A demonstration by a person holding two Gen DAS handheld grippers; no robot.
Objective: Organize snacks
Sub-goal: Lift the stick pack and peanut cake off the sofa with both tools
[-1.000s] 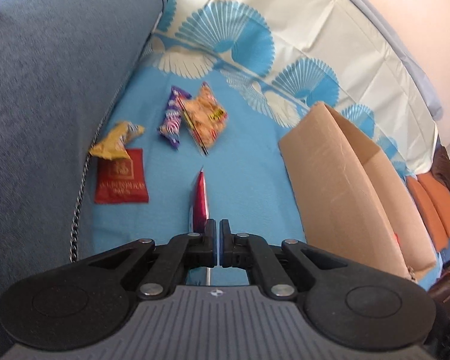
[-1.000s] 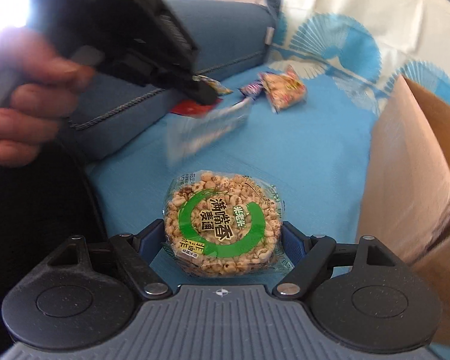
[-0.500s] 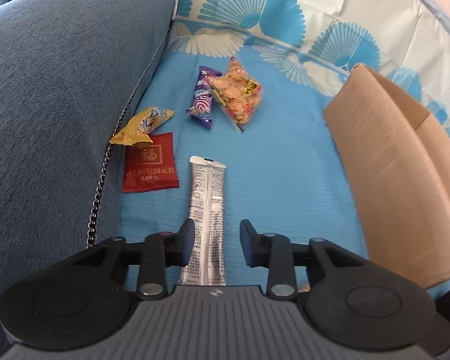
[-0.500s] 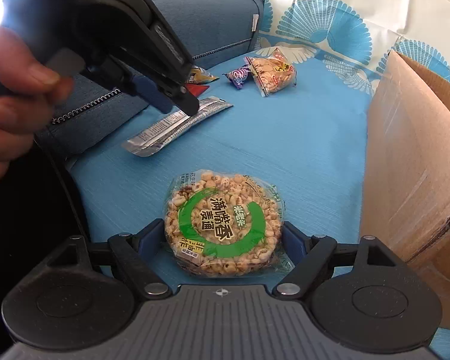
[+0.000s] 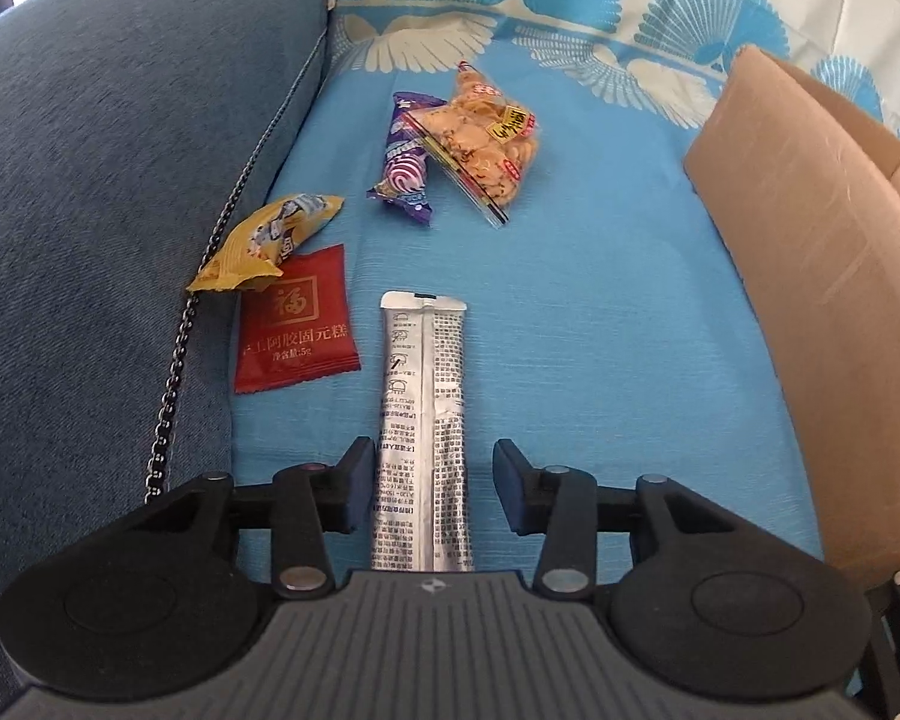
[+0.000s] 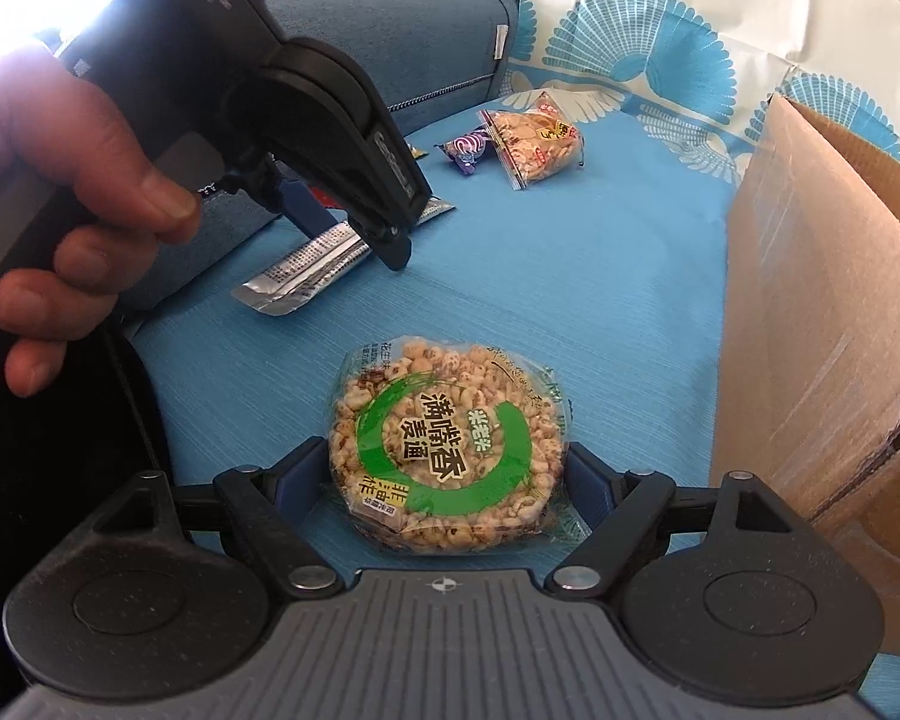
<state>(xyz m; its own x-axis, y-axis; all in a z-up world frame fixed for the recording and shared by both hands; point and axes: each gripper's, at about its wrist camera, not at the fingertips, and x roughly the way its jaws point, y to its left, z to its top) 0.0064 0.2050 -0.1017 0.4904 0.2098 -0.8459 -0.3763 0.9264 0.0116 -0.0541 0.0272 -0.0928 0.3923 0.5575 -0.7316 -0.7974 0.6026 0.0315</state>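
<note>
Straddling silver sachet (image 5: 423, 420), left fingers (image 5: 354, 495) just opened; right fingers (image 6: 297, 483) clamp puffed-grain cake (image 6: 444, 447) — box (image 6: 822, 324) beside.

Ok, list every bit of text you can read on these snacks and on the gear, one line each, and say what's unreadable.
"福" and "阿胶固元糕", with "净含量:5g" below: red sachet.
"满嘴香" and "麦通": round puffed-grain cake pack.
"非油炸": same pack, small label at its lower edge.
"DAS": body of the left gripper, letters partly cut off.
Silver stick sachet: dense fine print, too small to read.
Purple candy, yellow packet, orange cracker bag: lettering blurred.
</note>
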